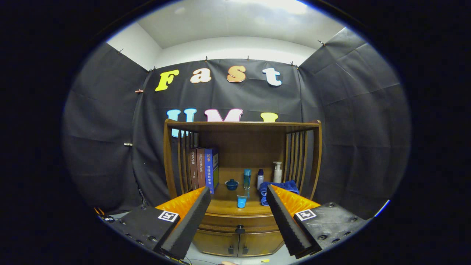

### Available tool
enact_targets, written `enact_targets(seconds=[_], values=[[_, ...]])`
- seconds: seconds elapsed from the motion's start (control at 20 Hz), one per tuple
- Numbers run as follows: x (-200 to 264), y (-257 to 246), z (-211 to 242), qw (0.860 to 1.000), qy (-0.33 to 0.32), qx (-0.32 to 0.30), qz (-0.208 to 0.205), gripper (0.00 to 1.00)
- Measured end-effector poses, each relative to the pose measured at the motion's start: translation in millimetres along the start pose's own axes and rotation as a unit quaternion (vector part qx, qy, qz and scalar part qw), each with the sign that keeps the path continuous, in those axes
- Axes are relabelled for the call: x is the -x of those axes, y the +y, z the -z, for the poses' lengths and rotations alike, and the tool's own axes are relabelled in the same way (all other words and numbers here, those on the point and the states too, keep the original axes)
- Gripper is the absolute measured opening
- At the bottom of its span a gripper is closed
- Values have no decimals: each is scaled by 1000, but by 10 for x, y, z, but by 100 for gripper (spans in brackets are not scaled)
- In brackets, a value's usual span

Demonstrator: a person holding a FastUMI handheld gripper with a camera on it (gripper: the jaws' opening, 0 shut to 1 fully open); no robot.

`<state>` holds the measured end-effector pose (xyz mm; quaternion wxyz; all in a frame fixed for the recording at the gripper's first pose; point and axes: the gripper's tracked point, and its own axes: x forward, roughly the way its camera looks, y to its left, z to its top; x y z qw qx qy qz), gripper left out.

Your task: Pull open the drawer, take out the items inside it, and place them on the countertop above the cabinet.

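Straight ahead of the gripper (238,221), fingers spread wide and empty: drawer (239,222), closed; its knob (240,229) centred between them, well beyond the tips.

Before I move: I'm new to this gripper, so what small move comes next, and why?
Probably ease the open gripper forward and down toward the drawer knob. The drawer looks shut, the fingers hold nothing, and the knob sits ahead between them.

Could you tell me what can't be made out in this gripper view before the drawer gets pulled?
- Drawer contents: hidden, the drawer is closed.
- Blue towels: partly covered by the right finger of the open gripper.
- Small bottles beside the pump bottle: too small to identify.
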<state>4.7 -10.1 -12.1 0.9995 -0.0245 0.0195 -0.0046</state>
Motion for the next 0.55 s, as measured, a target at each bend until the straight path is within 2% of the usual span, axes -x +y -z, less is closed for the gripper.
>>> enact_targets(seconds=[0.55], values=[[-65, 183, -25, 1000, 7, 15, -18, 99]])
